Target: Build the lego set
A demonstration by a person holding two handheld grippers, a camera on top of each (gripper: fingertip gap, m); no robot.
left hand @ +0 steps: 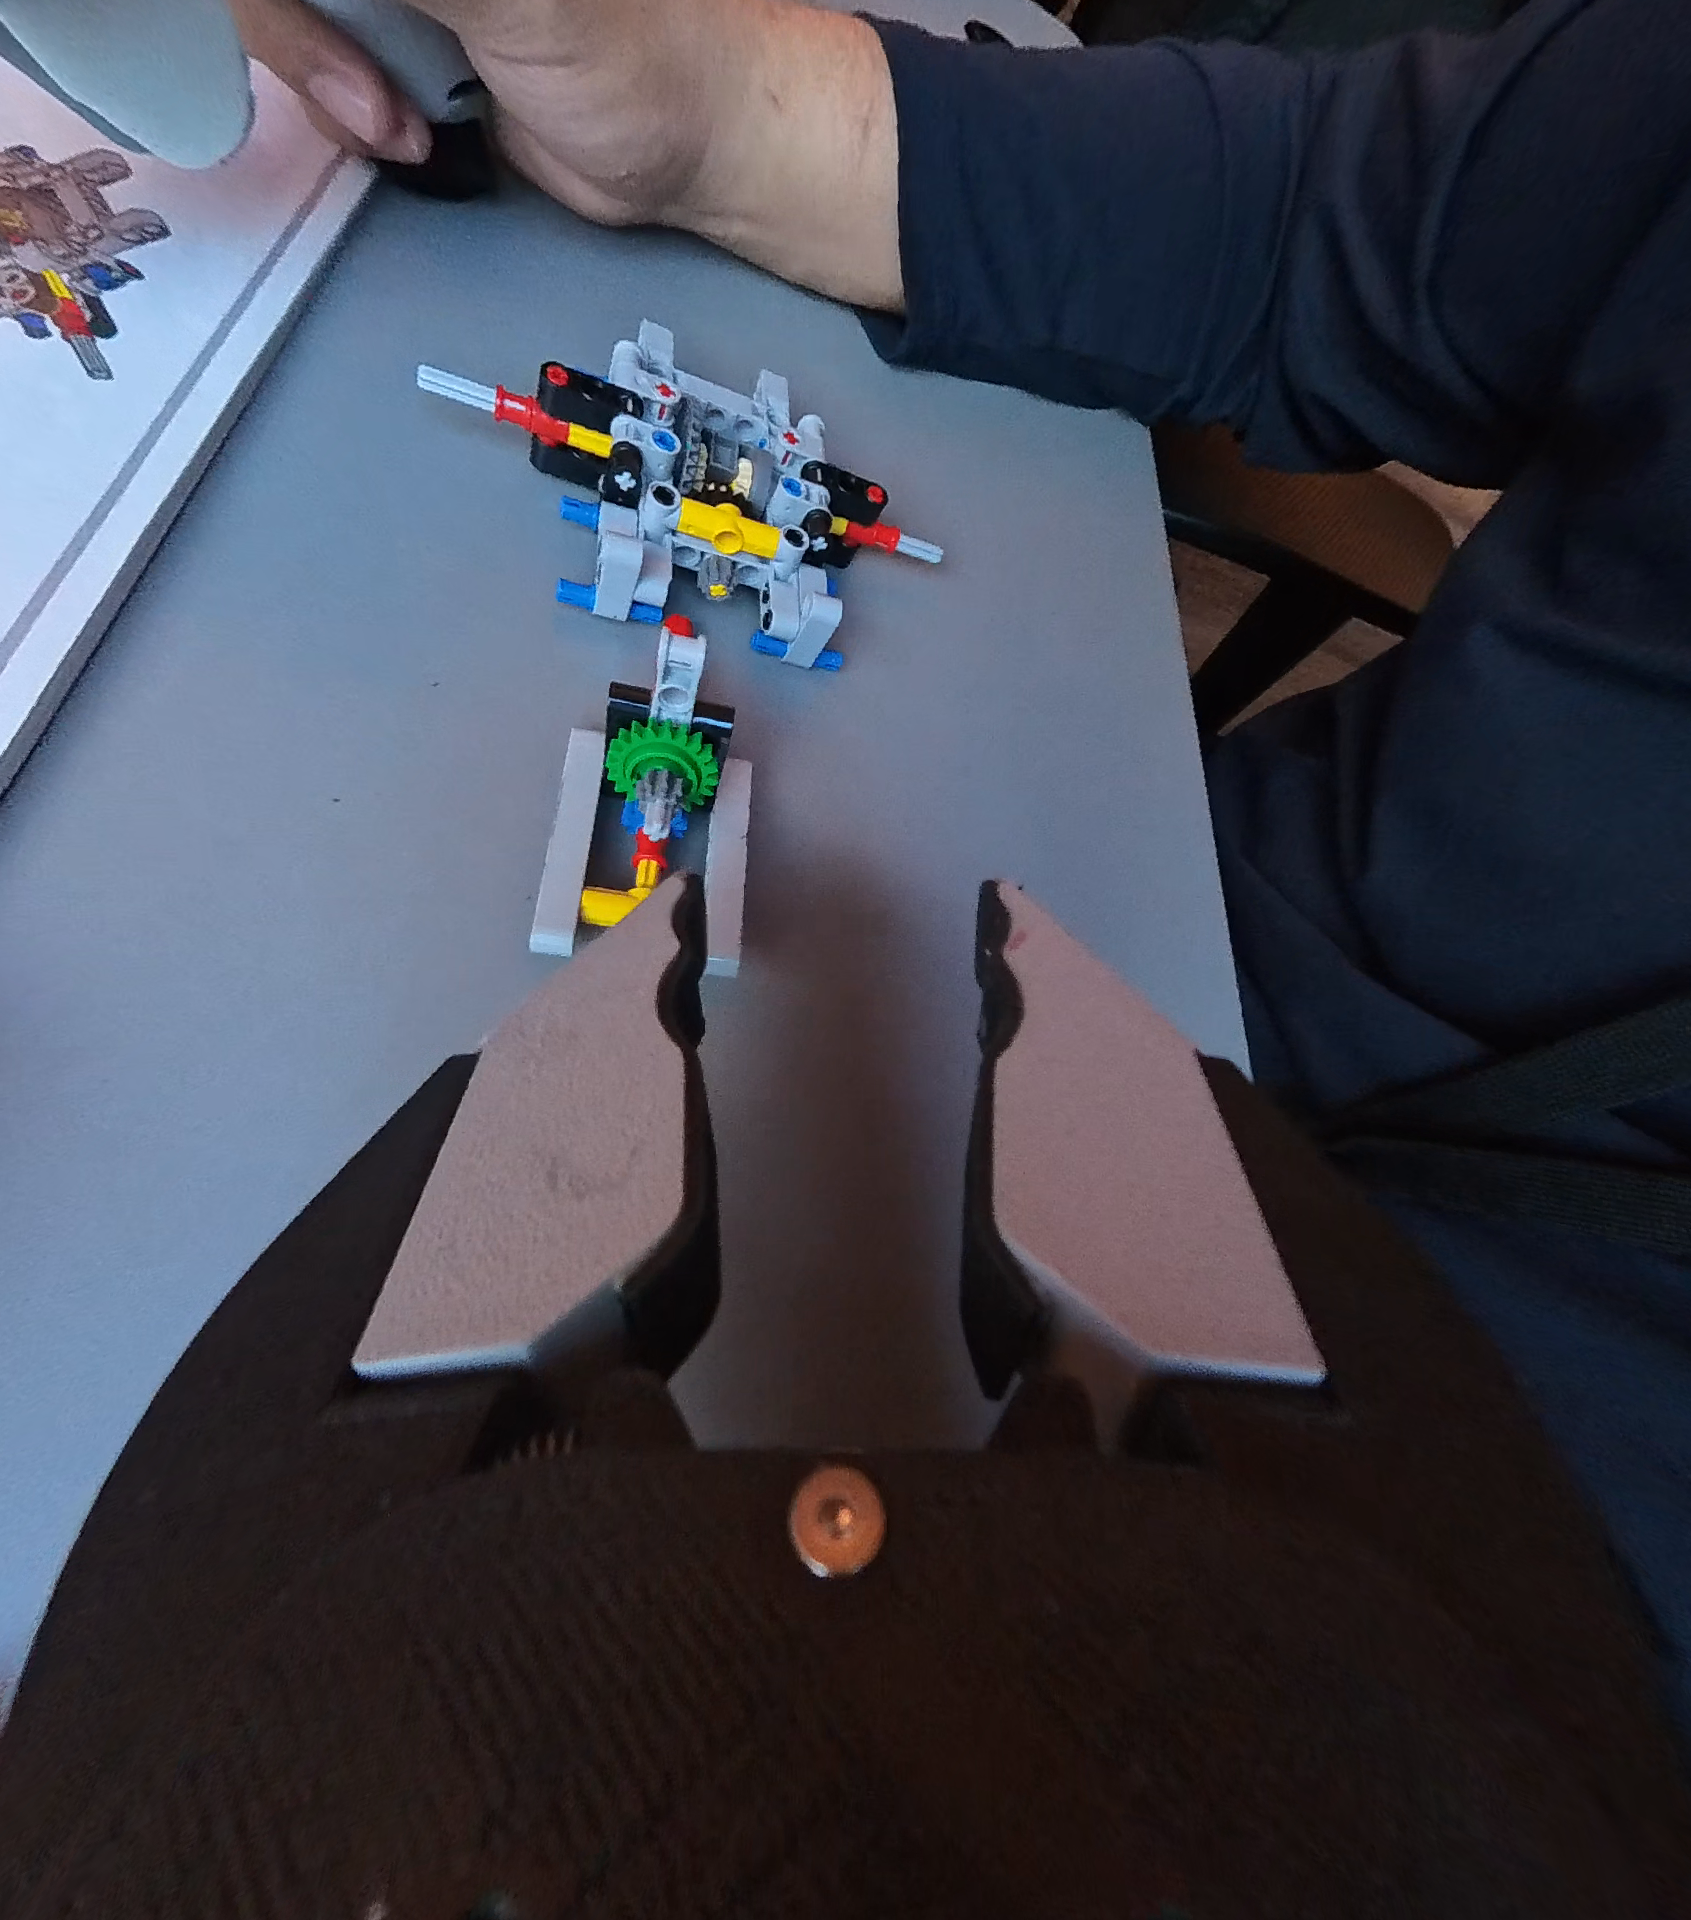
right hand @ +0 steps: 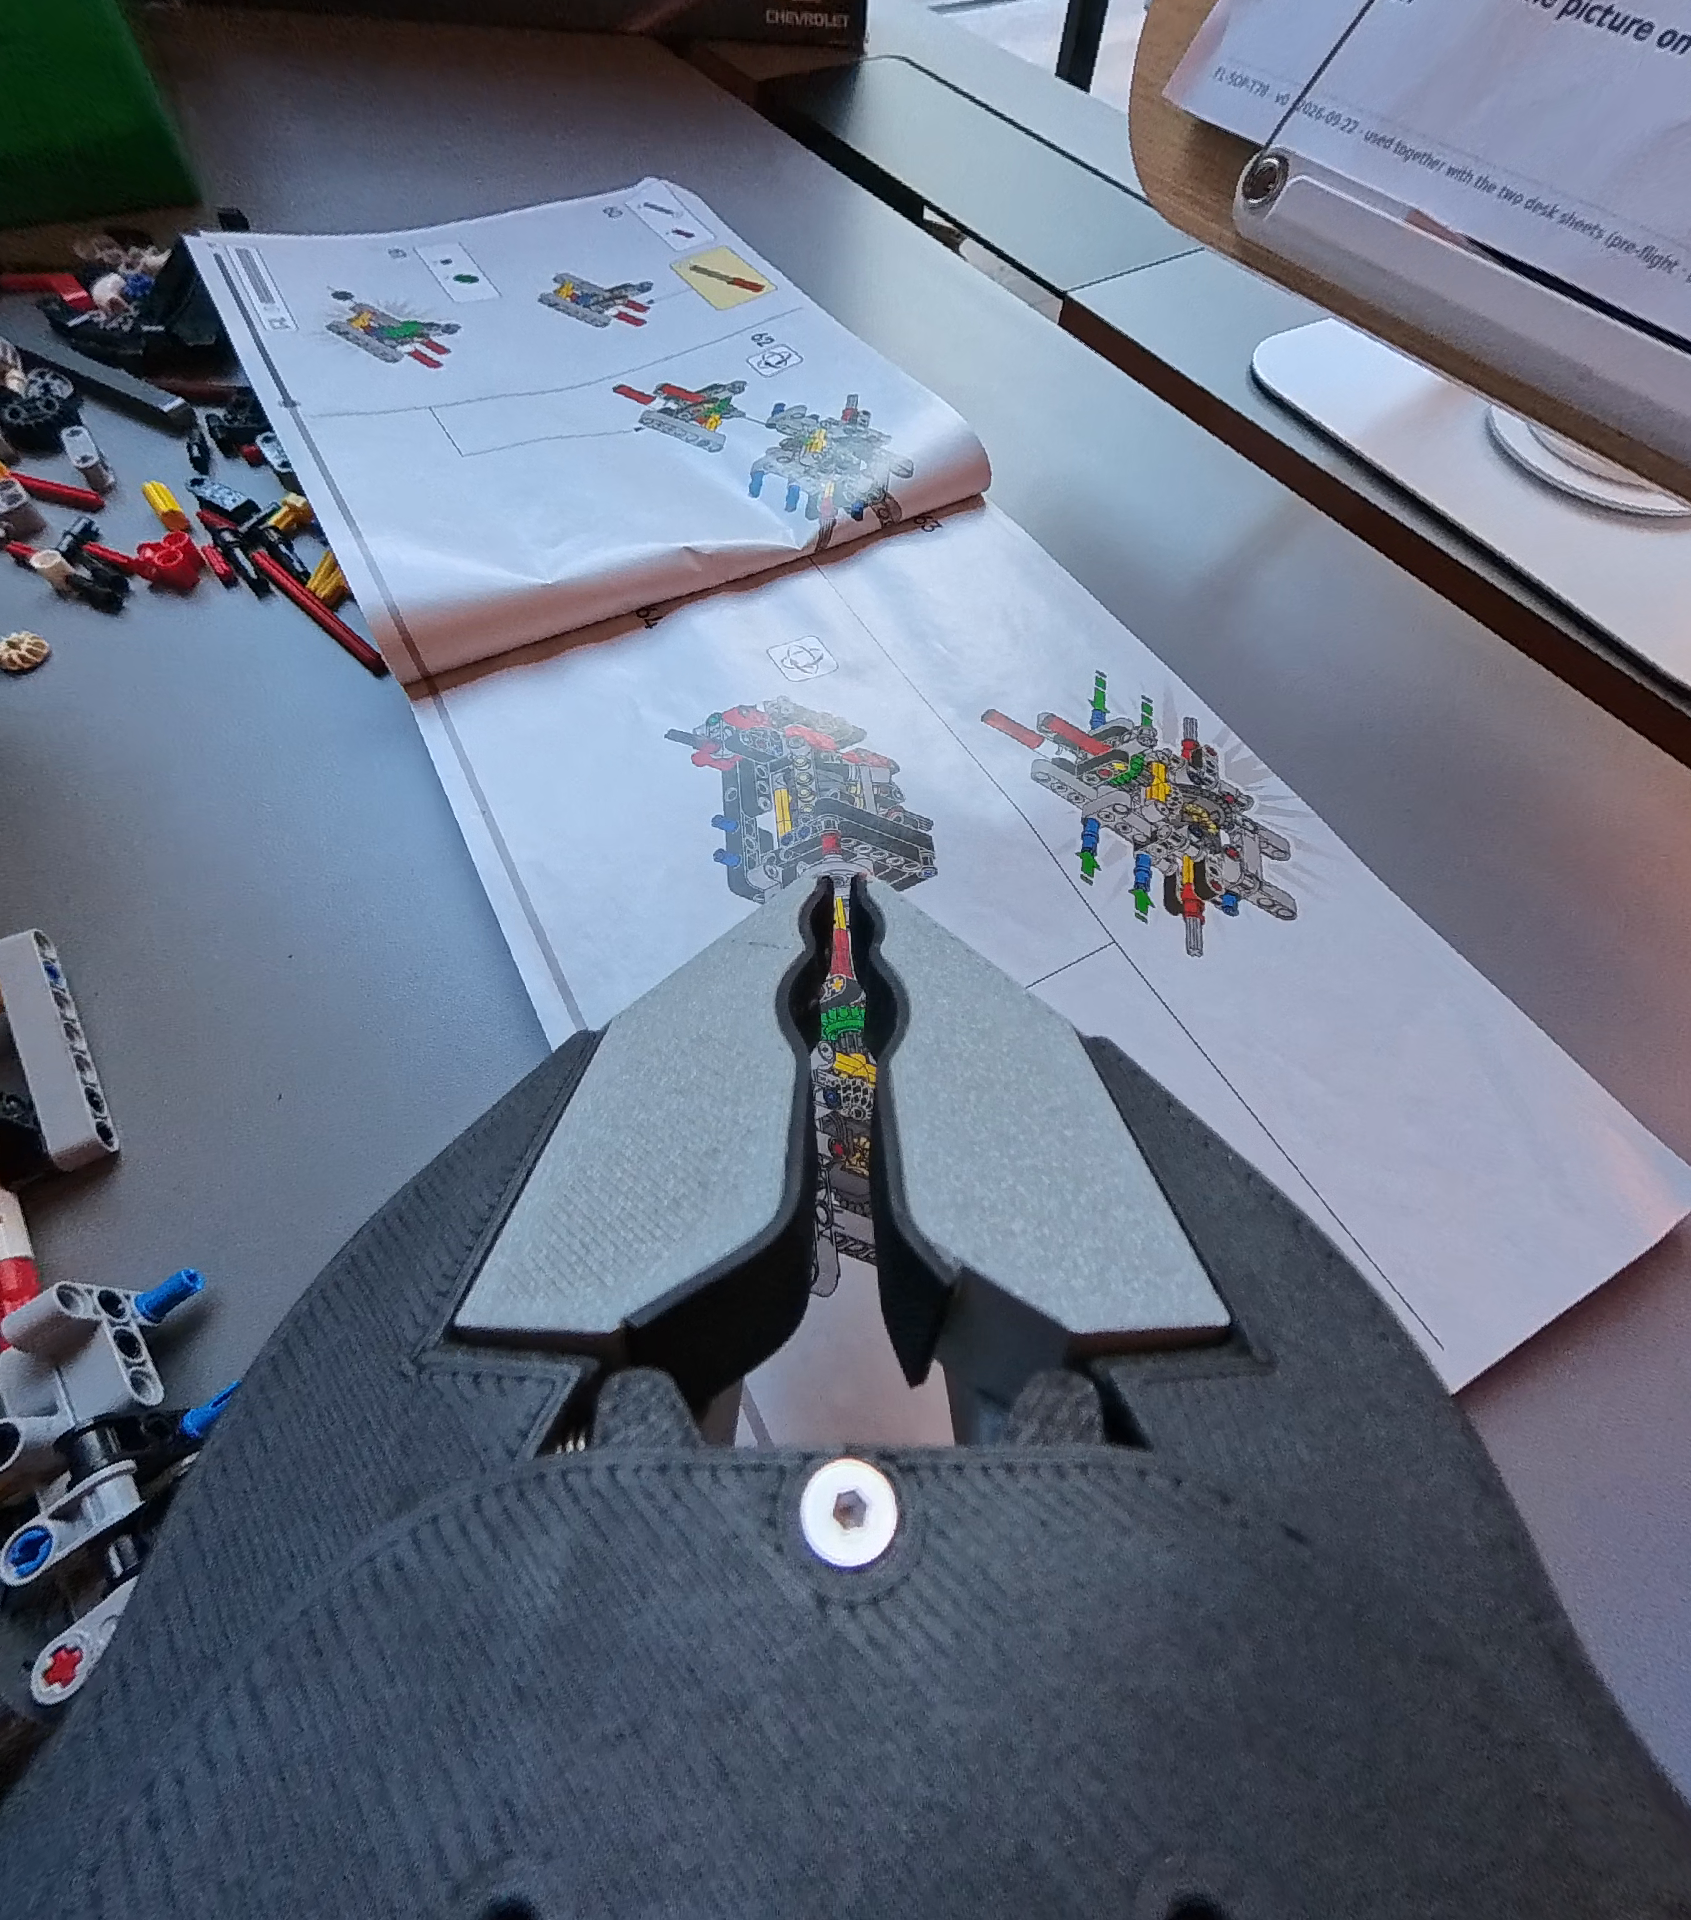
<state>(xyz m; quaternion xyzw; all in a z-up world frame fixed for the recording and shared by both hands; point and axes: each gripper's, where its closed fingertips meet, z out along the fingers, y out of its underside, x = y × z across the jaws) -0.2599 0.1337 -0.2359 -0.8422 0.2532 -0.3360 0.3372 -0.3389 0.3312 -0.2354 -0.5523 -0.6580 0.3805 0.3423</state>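
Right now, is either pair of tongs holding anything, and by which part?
Nothing is held. The left tongs stand open beside the small gear assembly; the right tongs are shut over the instruction booklet.

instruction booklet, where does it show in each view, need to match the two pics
Left wrist view: the instruction booklet lies along the upper left edge, past the open left gripper, with one printed model drawing showing.
Right wrist view: the same booklet lies open across the centre, under the shut right gripper.
Shared landmark: the grey table under the booklet.
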